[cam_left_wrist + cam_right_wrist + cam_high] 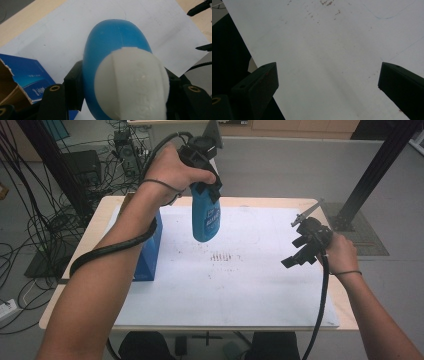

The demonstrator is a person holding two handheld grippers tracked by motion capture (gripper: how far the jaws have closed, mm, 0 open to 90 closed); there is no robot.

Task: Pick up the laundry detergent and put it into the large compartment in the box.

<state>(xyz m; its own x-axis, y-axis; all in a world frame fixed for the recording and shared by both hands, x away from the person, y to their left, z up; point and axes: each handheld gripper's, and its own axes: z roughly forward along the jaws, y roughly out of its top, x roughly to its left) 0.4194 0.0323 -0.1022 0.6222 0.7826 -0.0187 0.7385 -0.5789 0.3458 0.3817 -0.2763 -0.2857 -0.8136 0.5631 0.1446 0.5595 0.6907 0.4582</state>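
The left hand-held gripper point(206, 190) pinches a blue bottle point(205, 220) by its upper part, just under the white cap point(131, 82), and holds it in the air above the far left part of the desk point(107, 210), over the white sheet point(240, 285) that covers most of it. The bottle hangs nearly upright, its base pointing down at the sheet, clear of it. In the left gripper view the jaws press on the two sides of the blue body, which is rounded and smooth there; the grip sits high, so the whole weight hangs below it. That is the main risk as I judge it: the bottle may swing or slide down between the pads if the hand tilts or jerks, and fall onto the sheet

A blue box point(149, 252) stands at the left edge of the desk, just below and beside the left forearm. A sideways move of the bottle at low height could knock it over or push it off the edge. The cable trailing along that forearm could also snag on the box's open top

The right hand-held gripper point(294, 254) hovers near the right edge of the desk with its jaws spread wide and nothing between them, well apart from the bottle, so it cannot catch a slip
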